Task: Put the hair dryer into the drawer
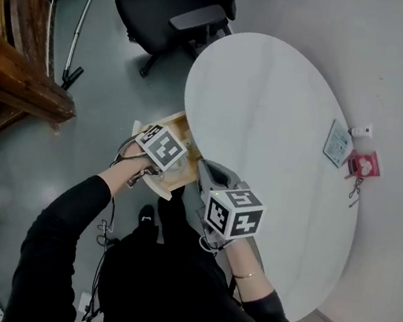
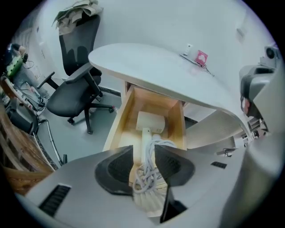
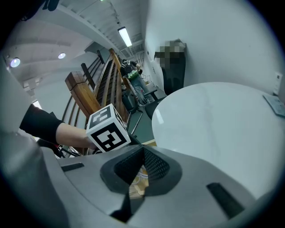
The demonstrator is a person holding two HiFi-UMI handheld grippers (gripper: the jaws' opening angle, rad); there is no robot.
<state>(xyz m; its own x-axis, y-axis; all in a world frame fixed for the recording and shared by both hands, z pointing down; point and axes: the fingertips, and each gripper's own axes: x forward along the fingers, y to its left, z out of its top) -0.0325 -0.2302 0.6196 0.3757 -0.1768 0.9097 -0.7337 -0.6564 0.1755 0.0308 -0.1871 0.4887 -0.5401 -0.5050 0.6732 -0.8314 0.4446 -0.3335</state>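
risks first: left claw (image 2: 144, 167) is narrowly parted with the cord (image 2: 149, 171) bunched between the pads. it looks clamped on that bundle, though the wide-angle view makes contact hard to confirm. if it lets go and lifts straight off, a loop could catch on a pad and drag the dryer (image 2: 150, 121) back toward the drawer front. loose loops sit near the front edge, so one could spill over and get pinched when the drawer (image 2: 122, 118) is pushed shut. the drawer is tucked under the counter (image 2: 160, 71) rim, so a careless lift could knock the claw against that rim.

right claw (image 3: 142, 153) is closed, pads together, nothing in it. it hangs beside the counter edge near the left one, so the two could bump if it swings in to push the drawer.

dryer: cream-white, blocky head at the far end of the open wooden drawer, slim handle running back toward the left claw, white cord coiled in a messy knot at the handle end. it lies flat on the drawer floor, inside the walls.
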